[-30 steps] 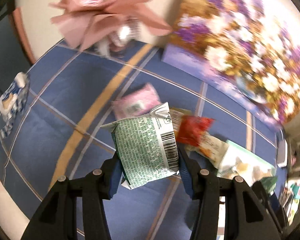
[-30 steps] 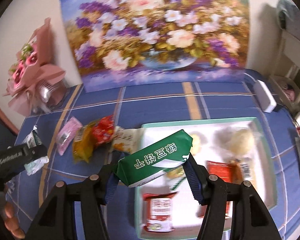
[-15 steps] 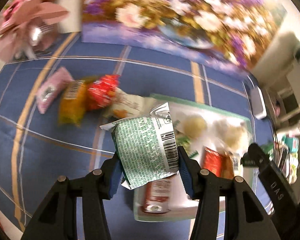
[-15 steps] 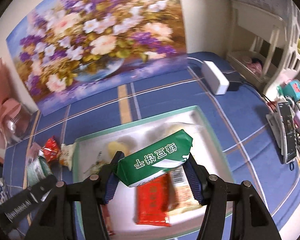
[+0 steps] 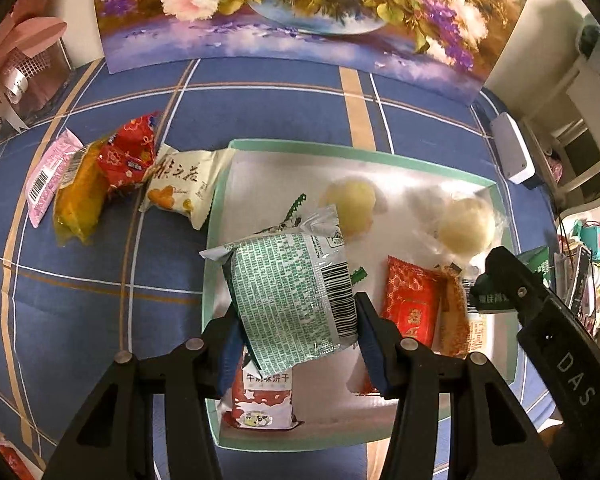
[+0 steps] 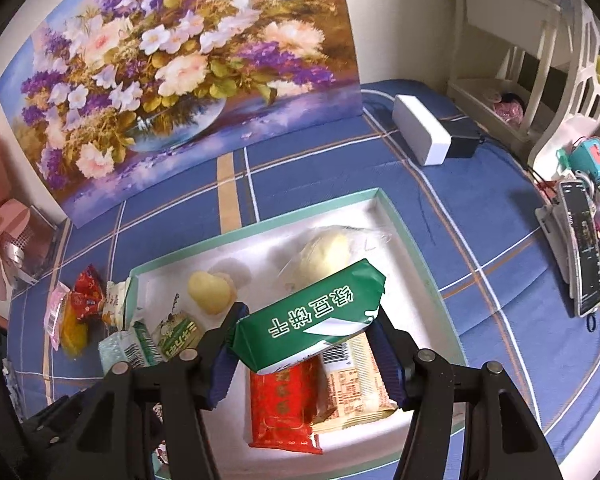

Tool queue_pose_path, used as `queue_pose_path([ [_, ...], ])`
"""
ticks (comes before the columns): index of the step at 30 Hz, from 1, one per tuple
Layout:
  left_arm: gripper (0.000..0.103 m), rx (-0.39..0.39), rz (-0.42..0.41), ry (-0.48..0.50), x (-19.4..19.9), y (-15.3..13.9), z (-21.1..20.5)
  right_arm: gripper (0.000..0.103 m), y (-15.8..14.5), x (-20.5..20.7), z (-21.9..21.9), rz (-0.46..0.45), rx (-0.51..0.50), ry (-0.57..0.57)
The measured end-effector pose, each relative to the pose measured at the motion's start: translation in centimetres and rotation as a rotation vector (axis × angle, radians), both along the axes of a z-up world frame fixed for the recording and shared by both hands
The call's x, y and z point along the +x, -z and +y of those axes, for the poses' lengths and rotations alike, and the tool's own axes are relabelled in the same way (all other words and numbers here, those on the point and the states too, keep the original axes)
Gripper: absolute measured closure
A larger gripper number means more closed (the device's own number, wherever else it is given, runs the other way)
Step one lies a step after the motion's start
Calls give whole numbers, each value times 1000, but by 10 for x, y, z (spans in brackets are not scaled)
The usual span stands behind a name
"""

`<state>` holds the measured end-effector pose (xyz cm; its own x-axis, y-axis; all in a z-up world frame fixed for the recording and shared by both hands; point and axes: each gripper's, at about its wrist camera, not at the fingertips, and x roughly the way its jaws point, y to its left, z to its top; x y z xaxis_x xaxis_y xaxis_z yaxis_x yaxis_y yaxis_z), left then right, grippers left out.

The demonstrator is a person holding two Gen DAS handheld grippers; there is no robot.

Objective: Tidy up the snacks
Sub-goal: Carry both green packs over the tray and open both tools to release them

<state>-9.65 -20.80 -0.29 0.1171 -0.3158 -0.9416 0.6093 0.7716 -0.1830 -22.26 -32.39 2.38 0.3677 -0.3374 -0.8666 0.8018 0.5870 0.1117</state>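
The left gripper [image 5: 296, 336] had its jaws closed on a green-and-white packet [image 5: 290, 296] printed with fine green text and a barcode, held above the near left part of the tray [image 5: 220, 184]. The right gripper [image 6: 306, 354] clamped a green packet [image 6: 312, 320] bearing white Chinese characters, seen upside down from its camera, over the near middle of the same tray. In the left view the right gripper's black body showed the letters "DAS".

The tray, white inside with a pale green rim, sat on a blue plaid surface [image 5: 80, 304]. It held two pale round buns [image 5: 352, 204] in clear wrap at the far side, a red packet [image 5: 412, 304] with gold characters, a tan packet [image 6: 354, 388] with a barcode touching it, a small green sachet [image 6: 178, 332], and a red-and-white biscuit packet [image 5: 262, 400] near the front left corner.

Left of the tray, on the cloth, lay a cream packet [image 5: 182, 186] with black calligraphy touching the tray's rim, then a red packet [image 5: 130, 156], an orange packet [image 5: 78, 200] and a pink packet [image 5: 48, 176] with a barcode, overlapping in a row.

A flower painting [image 6: 180, 68] stood at the far edge. Bare tray floor remained at the far left and near right; open cloth lay right of the tray, up to a white box [image 6: 420, 134].
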Motion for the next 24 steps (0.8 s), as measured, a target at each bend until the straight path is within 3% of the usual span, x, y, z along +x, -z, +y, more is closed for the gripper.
queue_pose_path([
  [13, 49, 33, 1, 14, -5, 15, -7, 40, 4, 8, 6, 20, 8, -27],
  [15, 40, 32, -4, 3, -4, 14, -7, 40, 4, 10, 7, 19, 10, -33],
  [16, 28, 32, -6, -3, -3, 12, -6, 39, 4, 11, 7, 24, 12, -37],
  [17, 25, 28, -7, -7, -2, 11, -5, 39, 4, 12, 8, 28, 10, -38],
  [24, 25, 26, -14, -21, 2, 4, 1, 39, 2, 14, 12, 24, 12, -49],
])
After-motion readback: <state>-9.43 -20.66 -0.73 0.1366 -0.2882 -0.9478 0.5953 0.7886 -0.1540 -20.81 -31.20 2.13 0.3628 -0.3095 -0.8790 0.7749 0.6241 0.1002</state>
